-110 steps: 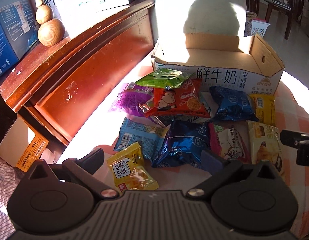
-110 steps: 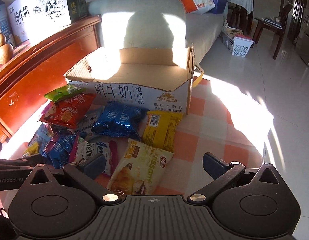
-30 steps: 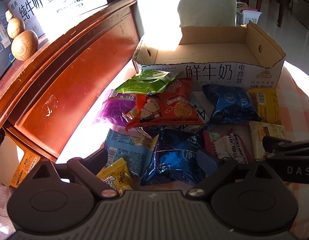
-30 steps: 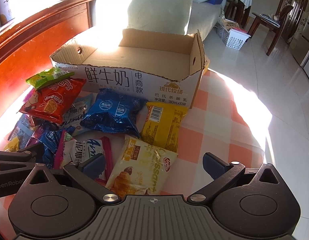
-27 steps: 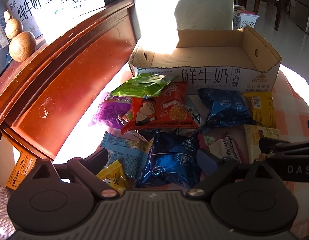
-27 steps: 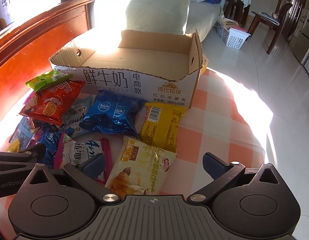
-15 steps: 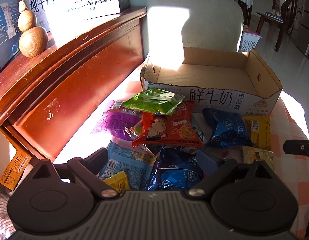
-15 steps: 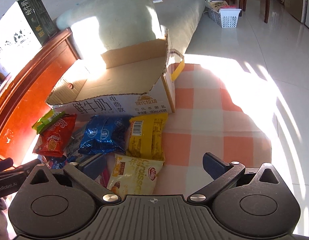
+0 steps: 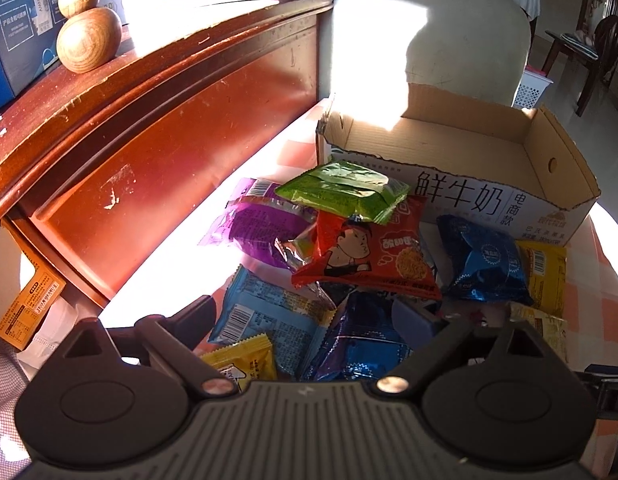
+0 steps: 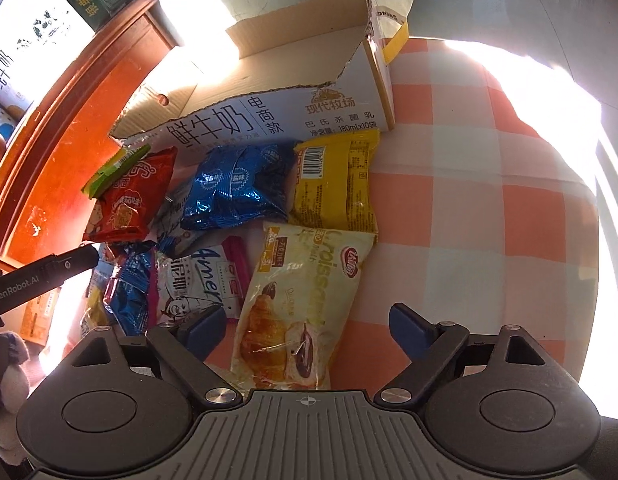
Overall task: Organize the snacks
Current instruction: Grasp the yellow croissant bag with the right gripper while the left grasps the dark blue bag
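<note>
On checked cloth [image 10: 461, 168], in front of open milk carton box [image 10: 269, 116]: snack packets in a heap. Right gripper [image 10: 305, 328] w/ jaws apart, just been closing, straddling lower end of croissant packet [image 10: 305, 280], pads not pressing it. Left gripper [image 9: 309, 316] w/ jaws wide, nothing held, over dark-blue packet [image 9: 361, 340] & light-blue packet [image 9: 269, 312]. Red noodle packet [image 9: 373, 256] under green packet [image 9: 345, 190], near box.

Snack packets [image 10: 237, 196] heaped on checked cloth, just before empty open cardboard box [image 10: 277, 76]
</note>
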